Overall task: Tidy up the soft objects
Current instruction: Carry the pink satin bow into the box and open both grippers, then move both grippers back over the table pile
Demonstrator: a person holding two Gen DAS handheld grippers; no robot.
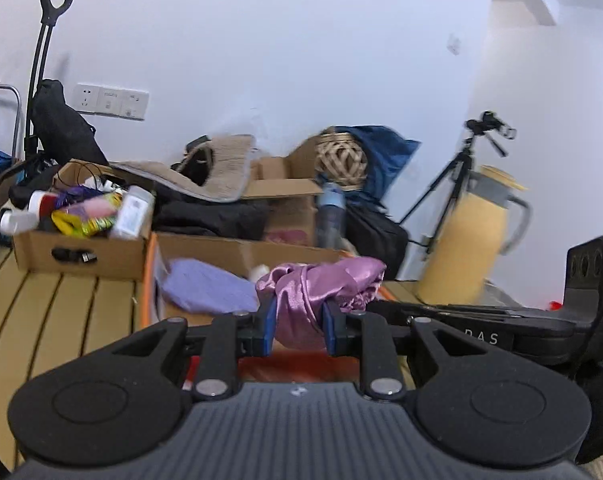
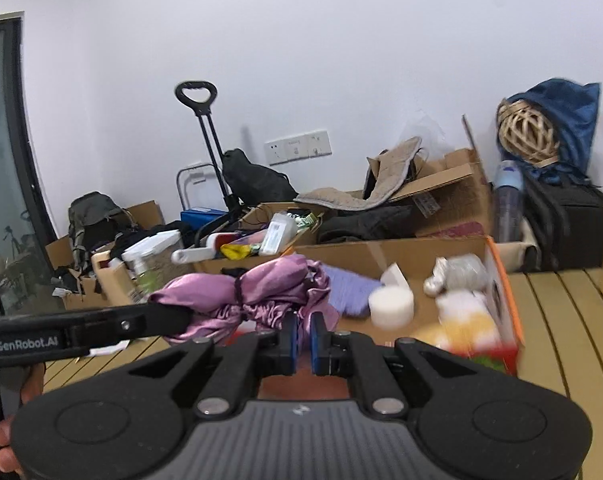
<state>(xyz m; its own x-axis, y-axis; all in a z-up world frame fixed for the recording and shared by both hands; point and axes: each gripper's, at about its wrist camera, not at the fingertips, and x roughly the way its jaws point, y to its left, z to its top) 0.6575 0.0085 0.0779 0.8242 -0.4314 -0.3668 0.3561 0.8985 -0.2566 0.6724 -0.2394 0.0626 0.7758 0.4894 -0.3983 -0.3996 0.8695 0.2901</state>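
Observation:
A shiny purple satin cloth point(image 1: 321, 288) is bunched up and held between both grippers above the front edge of an open cardboard box point(image 2: 421, 246). My left gripper point(image 1: 299, 324) is shut on one end of the cloth. My right gripper point(image 2: 304, 338) is shut on the cloth's frilled edge point(image 2: 261, 312). In the right wrist view the left gripper's fingers point(image 2: 157, 318) come in from the left into the cloth point(image 2: 237, 288). The box holds a lavender cloth point(image 1: 209, 286), a white foam roll point(image 2: 391, 306), a grey plush toy point(image 2: 457, 274) and a yellow soft item point(image 2: 467, 326).
More cardboard boxes point(image 1: 81, 252) full of bottles and clutter line the white wall. A beige mat point(image 1: 217, 168), a wicker ball point(image 1: 341, 160), a blue bag point(image 1: 385, 152), a tripod point(image 1: 457, 176) and a yellow jug point(image 1: 469, 240) stand behind. The floor is wooden slats point(image 1: 41, 312).

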